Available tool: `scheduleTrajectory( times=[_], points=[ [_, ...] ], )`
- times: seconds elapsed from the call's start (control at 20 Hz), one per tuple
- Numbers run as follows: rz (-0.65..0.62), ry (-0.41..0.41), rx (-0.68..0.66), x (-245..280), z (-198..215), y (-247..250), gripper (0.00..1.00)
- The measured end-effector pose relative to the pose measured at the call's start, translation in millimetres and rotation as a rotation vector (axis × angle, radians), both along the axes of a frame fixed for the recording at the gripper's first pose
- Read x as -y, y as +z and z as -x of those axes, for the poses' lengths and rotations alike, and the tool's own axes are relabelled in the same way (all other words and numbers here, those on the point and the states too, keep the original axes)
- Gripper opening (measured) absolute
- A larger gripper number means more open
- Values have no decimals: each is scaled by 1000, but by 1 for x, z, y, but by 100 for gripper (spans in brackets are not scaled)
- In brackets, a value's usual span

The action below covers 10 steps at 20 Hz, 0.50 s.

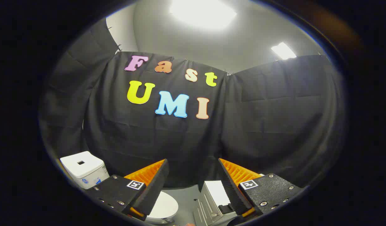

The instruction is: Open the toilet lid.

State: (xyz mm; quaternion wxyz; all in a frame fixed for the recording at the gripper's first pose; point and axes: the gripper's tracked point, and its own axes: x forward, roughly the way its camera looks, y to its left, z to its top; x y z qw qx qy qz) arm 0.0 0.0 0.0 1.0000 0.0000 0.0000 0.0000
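My gripper [193,163] is open, its two fingers spread wide with nothing between them, pointing high at the booth's black cloth wall. Low down, just behind the left finger [152,185], a white rounded toilet lid [164,205] lies flat and closed; only part of it shows past the finger. The gripper is above the lid and apart from it.
A white box [84,168] with a small dark slot on top stands left of the left finger. A grey metal box with a white top [211,197] sits between the toilet and the right finger. Grey floor [186,194] lies between them. Ceiling lights glow overhead.
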Motion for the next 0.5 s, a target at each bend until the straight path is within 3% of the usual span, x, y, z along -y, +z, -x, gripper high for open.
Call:
scheduleTrajectory(
  times=[0.5],
  points=[
    [-48, 26, -12, -4, 1, -5, 95]
  ],
)
